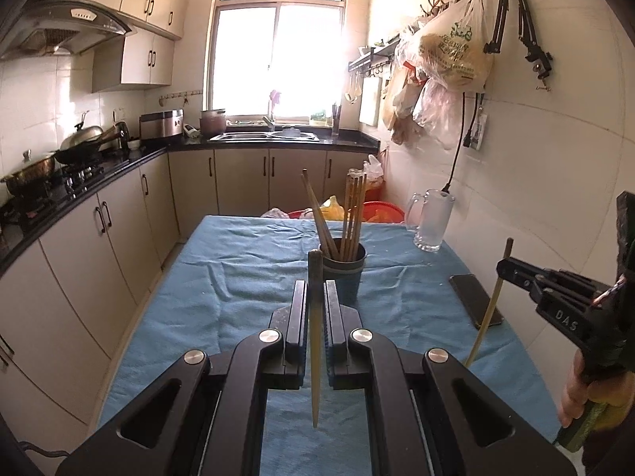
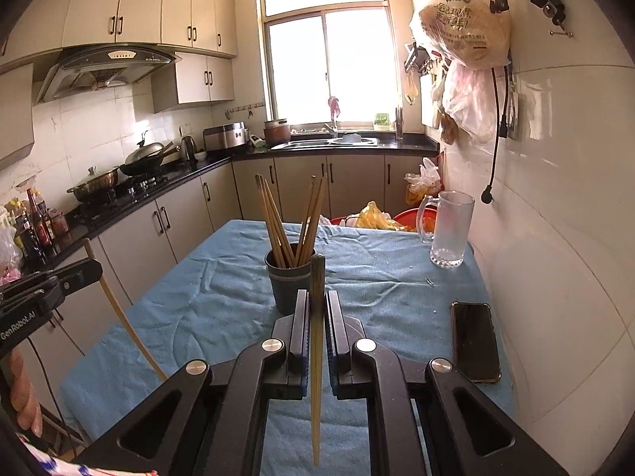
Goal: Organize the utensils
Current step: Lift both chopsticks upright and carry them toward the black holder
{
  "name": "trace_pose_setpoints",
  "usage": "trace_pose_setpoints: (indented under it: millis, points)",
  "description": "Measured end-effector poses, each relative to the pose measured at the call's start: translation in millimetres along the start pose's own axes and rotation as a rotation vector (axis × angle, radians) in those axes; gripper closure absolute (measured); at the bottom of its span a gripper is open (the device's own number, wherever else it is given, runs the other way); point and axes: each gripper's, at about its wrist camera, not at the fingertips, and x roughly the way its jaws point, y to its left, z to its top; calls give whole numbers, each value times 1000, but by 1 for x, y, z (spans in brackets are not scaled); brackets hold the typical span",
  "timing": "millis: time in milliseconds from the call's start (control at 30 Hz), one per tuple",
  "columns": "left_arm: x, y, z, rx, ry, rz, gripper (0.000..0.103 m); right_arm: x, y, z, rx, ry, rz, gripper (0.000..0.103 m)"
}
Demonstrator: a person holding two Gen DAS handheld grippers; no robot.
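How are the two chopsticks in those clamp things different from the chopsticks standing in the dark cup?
The held chopsticks, one in the left gripper and one in the right gripper, are each single, pinched mid-shaft, hanging above the blue cloth. The chopsticks in the cup stand bundled and leaning, their lower ends hidden inside the cup. The held chopsticks have their whole length on show. All look like similar tan wood.

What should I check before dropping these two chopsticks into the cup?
1. Left gripper shut on its chopstick: ok.
2. Right gripper shut on its chopstick: ok.
3. Cup upright on the cloth: ok.
4. Room in the cup among the chopsticks already standing there: cannot tell.
5. Both held chopsticks hang roughly vertical, thin ends down: ok.
6. Phone and mug away from the cup: ok.
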Motion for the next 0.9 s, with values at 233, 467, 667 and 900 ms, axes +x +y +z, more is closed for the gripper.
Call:
trace_pose_setpoints:
  millis: [233,467,667,900]
  points:
    - [13,-1,0,37,23,48,96,8,3,3,-5,4,9,96]
    - [23,0,-1,73,28,89,96,20,2,8,1,10,19,96]
    - [31,-1,3,87,34,90,96,29,3,14,6,13,28,96]
    - [43,-2,11,99,51,82,96,40,-1,23,20,18,32,96]
